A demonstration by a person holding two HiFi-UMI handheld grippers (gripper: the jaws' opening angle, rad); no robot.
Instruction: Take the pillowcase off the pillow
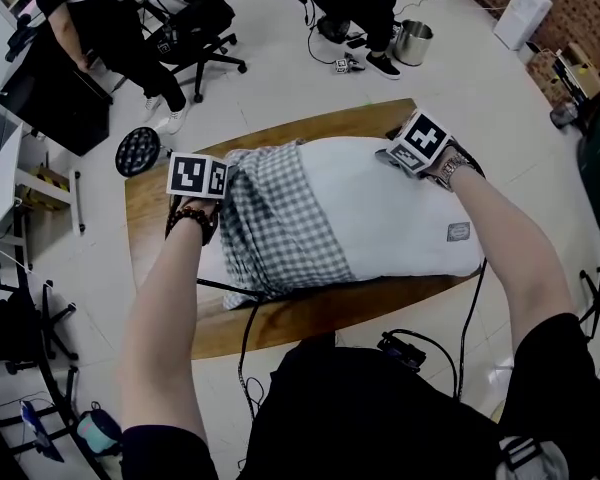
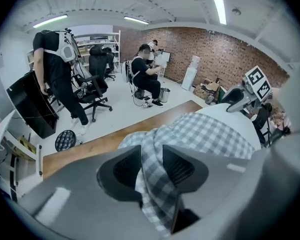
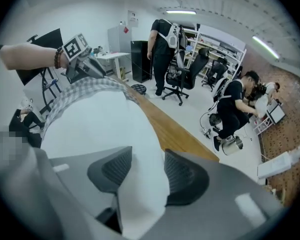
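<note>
A white pillow (image 1: 400, 218) lies across the wooden table (image 1: 310, 320). The grey checked pillowcase (image 1: 280, 228) is bunched over its left half. My left gripper (image 1: 228, 175) is at the far left edge of the pillow. In the left gripper view its jaws (image 2: 152, 166) stand apart with a fold of checked pillowcase (image 2: 210, 136) running between them. My right gripper (image 1: 387, 156) is at the far right edge. In the right gripper view its jaws (image 3: 147, 171) stand apart around a ridge of bare white pillow (image 3: 100, 124).
A black cable (image 1: 248, 340) hangs over the table's near edge. A round black stool (image 1: 138, 151) stands off the table's left end. Beyond the table are office chairs (image 1: 205, 28), seated and standing people, and a metal bucket (image 1: 413, 41).
</note>
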